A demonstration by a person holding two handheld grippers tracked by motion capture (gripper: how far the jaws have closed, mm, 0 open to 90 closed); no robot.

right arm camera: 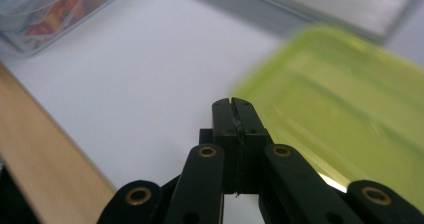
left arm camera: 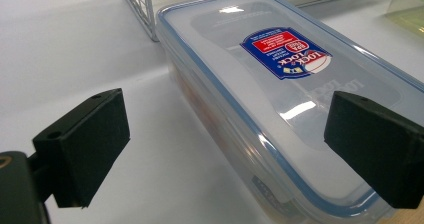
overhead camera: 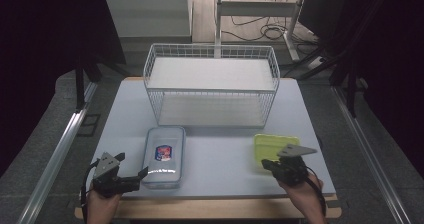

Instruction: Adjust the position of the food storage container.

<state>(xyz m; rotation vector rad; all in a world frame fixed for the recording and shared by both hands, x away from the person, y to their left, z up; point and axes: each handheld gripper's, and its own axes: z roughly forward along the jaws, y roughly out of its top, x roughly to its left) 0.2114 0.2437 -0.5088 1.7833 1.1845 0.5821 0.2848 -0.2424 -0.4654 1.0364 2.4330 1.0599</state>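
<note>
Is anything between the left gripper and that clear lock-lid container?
Nothing visible. The left gripper stands open with one jaw beside the clear lock-lid container and the other over its lid, only bare white table between them. The wire basket stands beyond the container, out of the way.

The right gripper [right arm camera: 235,103] is seen rising from the bottom edge, its two black jaws pressed flat together with nothing between them; brass-coloured rivets are set in its black linkage arms. Just beyond and to the right of the tips, a translucent lime-green plastic lid [right arm camera: 350,109] is laid on the white tabletop [right arm camera: 150,69], its outline blurred; whether the tips touch it cannot be told. A clear plastic container with colourful contents [right arm camera: 45,9] is seen at the upper left; the table's light wooden edge [right arm camera: 45,149] is crossed at the lower left.
</note>
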